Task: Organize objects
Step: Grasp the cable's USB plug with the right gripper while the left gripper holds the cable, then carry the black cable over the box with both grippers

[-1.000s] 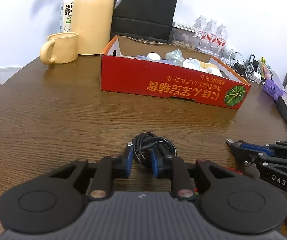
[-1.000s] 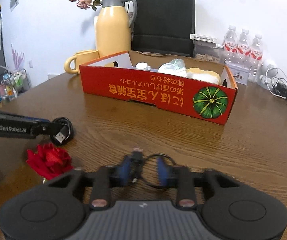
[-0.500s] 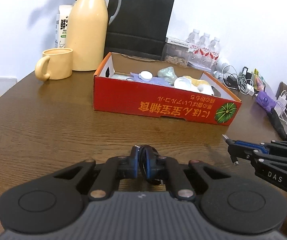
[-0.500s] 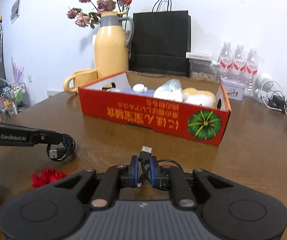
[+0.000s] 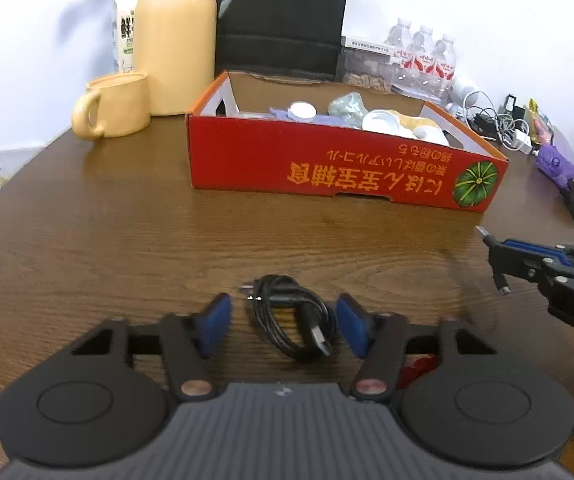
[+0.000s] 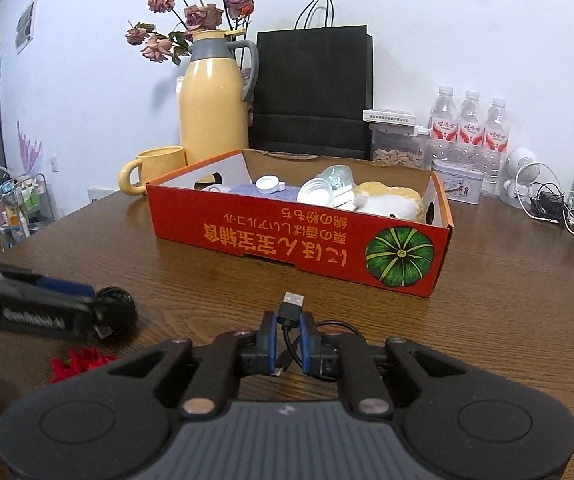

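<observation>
My left gripper (image 5: 283, 326) stands with its blue pads (image 5: 215, 322) spread wide over the brown wooden table (image 5: 87, 240), a coiled black cable (image 5: 293, 316) lying between them on the wood and touching neither pad. One of its plugs rests across the coil's right side; the other end pokes out at the upper left. My right gripper (image 6: 287, 340) is clamped tight on a second, thinner black cable (image 6: 291, 312), held above the table: its USB plug stands upright above the pads, while a loose loop and a small connector hang below and behind them. Seen from the left wrist camera, the right gripper (image 5: 499, 256) reaches in from the right edge, a metal plug tip showing at its front and a small connector dangling under it. From the right wrist camera, the left gripper (image 6: 95, 308) enters at the left, blurred, with the coiled cable beside its tip. A red artificial rose (image 6: 83, 362) lies on the table near it. Beyond both grippers sits an open red cardboard box (image 6: 287, 240) printed with a green pumpkin, holding white lids, a plastic cup and a plush toy. Behind the box stand a yellow mug (image 5: 115, 104), a yellow thermos jug (image 6: 213, 104) with dried flowers, a black paper bag (image 6: 313, 92) and three water bottles (image 6: 469, 128).
</observation>
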